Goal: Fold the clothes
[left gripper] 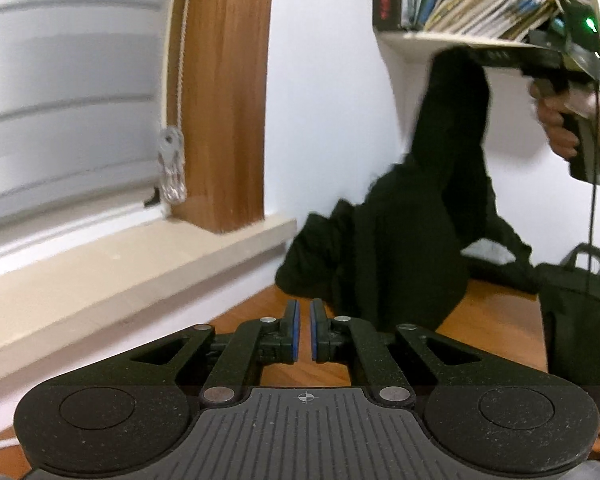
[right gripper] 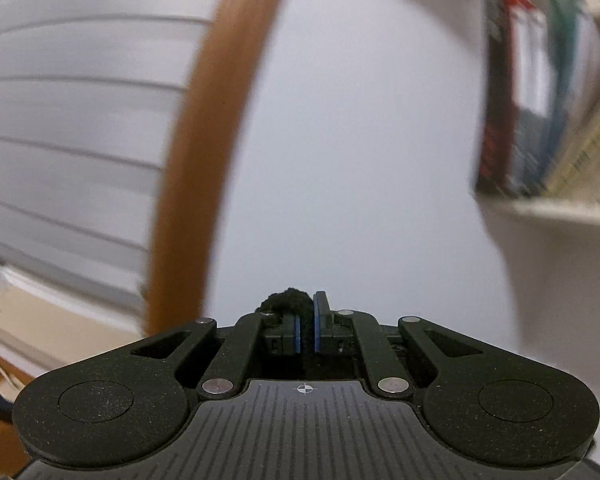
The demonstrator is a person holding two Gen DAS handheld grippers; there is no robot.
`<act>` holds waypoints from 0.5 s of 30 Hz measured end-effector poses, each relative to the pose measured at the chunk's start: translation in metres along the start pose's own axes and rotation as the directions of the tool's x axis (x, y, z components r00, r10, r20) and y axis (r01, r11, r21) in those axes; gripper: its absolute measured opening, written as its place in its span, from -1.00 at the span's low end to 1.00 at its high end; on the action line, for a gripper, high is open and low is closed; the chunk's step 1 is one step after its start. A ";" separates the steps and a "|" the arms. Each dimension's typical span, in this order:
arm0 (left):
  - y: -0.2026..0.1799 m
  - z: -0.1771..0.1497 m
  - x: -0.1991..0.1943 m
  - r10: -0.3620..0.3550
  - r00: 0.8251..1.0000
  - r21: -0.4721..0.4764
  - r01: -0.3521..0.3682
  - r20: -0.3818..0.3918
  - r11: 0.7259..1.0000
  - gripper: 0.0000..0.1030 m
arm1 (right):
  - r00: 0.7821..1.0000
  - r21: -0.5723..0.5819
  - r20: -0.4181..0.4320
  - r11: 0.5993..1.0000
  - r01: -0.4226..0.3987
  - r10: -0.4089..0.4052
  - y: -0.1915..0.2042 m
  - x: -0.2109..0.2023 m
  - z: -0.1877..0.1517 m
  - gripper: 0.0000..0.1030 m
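A wooden table (left gripper: 496, 320) stands against the white wall. A black garment (left gripper: 380, 256) lies heaped on it near the wall, one part lifted off it. A black bag (left gripper: 580, 320) sits just right of the garment.

Black bag (left gripper: 580, 320) cut off at right edge, shelf books (right gripper: 540, 112) motion-blurred
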State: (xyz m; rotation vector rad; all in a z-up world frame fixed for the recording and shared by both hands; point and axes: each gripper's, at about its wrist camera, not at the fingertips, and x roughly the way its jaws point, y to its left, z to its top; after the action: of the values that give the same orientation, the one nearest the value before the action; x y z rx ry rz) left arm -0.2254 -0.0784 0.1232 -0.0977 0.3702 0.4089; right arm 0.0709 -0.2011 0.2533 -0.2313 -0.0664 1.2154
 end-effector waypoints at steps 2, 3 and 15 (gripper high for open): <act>0.000 0.005 -0.014 0.008 1.000 0.001 -0.008 0.020 1.000 -0.91 | 0.998 -0.001 0.038 0.999 -0.040 0.040 0.019 -0.003 0.020 -0.86; 0.000 0.008 -0.021 0.012 0.999 0.003 -0.012 0.031 1.000 -0.91 | 0.996 0.000 0.055 0.998 -0.068 0.067 0.028 -0.005 0.030 -0.86; -0.010 0.019 -0.041 0.024 0.998 0.001 -0.024 0.063 1.000 -0.51 | 0.970 -0.065 -0.067 0.969 -0.238 0.234 0.091 0.020 0.014 -0.86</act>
State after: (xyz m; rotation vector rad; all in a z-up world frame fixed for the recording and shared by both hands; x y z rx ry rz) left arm -0.2502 -0.1002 0.1561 -0.0782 0.3095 0.4345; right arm -0.0087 -0.1506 0.2463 -0.3460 -0.0315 1.4443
